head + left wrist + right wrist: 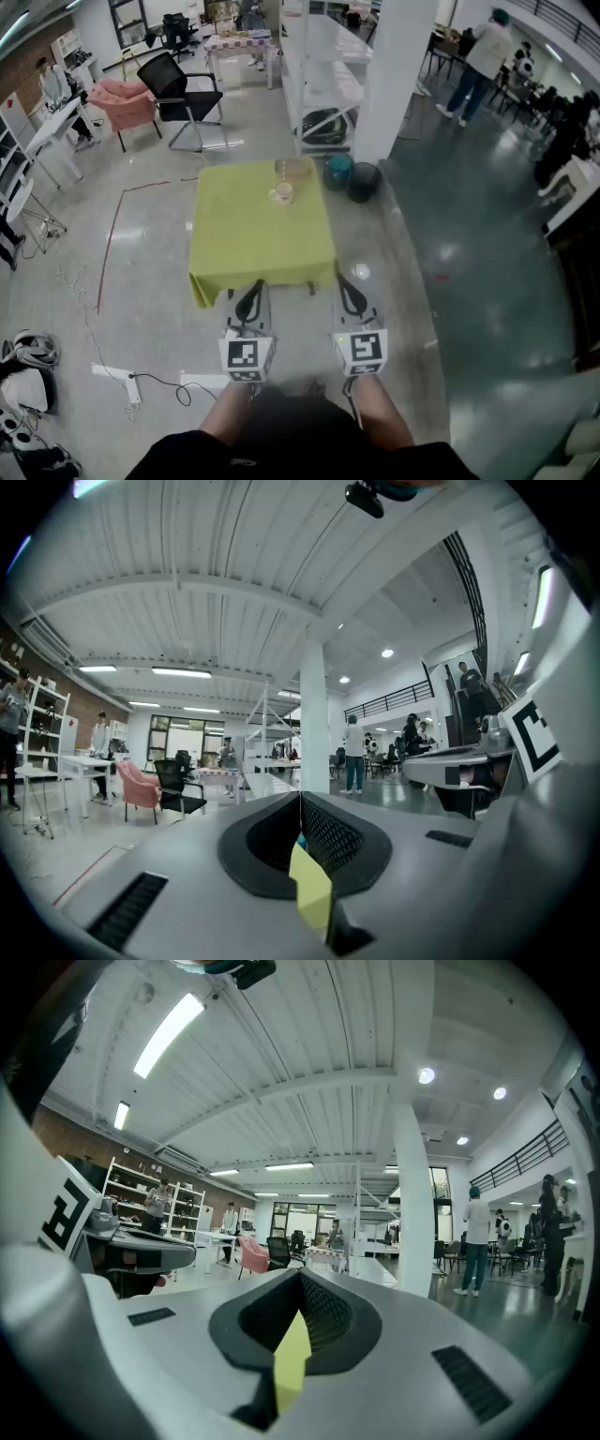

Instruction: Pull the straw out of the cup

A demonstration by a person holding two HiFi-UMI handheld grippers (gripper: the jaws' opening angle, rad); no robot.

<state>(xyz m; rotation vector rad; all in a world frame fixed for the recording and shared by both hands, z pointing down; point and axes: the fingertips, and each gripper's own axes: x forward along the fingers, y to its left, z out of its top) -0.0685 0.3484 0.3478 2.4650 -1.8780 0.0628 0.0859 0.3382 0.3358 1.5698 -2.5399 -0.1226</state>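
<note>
Cup (281, 194) is sitting toward the far side of the green-covered worktop (234, 253), roughly in the middle from left to right, with a clear container (292, 169) just beyond it. The straw is too small to make out from here, so I am judging that it is standing in the cup rather than seeing it.

Both claws are hanging short of the near edge of the worktop, well apart from the cup. The left claw (255, 286) is showing its jaws pressed together with nothing between them, and the right claw (343, 283) is doing the same.

The step in hand looks like the approach. Doing it well is likely meaning opening one claw before it is arriving and steadying the cup with the other. The straw should then be drawn out along its own line so the light cup is not tipping.

The head view is giving the only sight of the cup and its place on the worktop. The left claw's view (300, 799) and the right claw's view (300, 1274) are looking level across the room. They are catching only a sliver of green cloth low behind the jaws, but they are settling that the jaws are closed and empty.
</note>
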